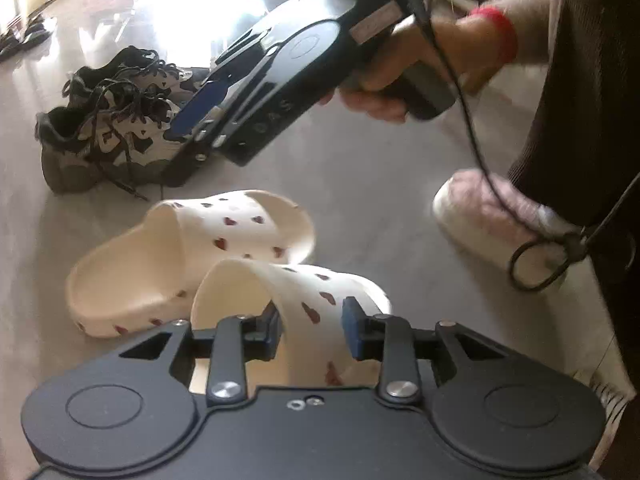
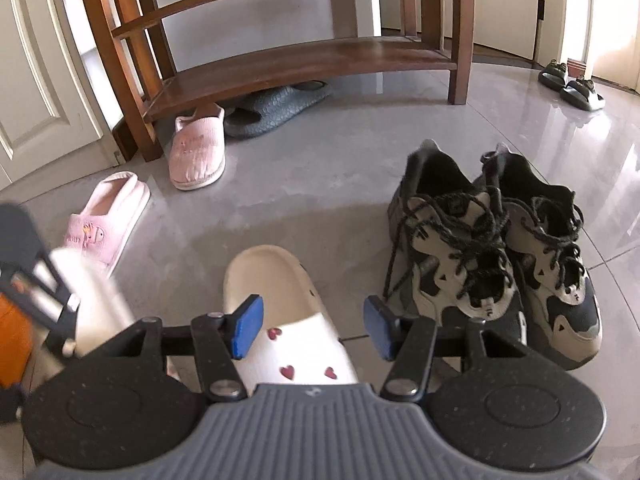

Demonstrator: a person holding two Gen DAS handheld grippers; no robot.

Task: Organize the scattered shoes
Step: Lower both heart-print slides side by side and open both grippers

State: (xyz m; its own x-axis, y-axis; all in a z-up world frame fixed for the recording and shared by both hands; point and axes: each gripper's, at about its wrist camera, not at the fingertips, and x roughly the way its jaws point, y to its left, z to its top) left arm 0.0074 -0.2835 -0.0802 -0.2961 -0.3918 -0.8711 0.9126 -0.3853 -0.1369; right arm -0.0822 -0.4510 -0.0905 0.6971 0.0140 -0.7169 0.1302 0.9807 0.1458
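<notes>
The left hand-held gripper (image 1: pixel 310 330) stood spread astride one white slipper's (image 1: pixel 320 320) strap, unpinched; the right hand-held gripper (image 2: pixel 314 330) hung spread, empty; best to align both slippers before retreating.

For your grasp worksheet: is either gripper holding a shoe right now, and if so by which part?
Nothing is held. The left gripper stands open astride the near white slipper's strap, pads apart from it. The right gripper hangs open above the other white slipper.

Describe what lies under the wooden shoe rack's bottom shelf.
Under the rack lie dark blue-grey slippers, partly tucked beneath the shelf. A pink slipper has only its heel end at the rack's edge. The shelf hides whatever sits further back.
</notes>
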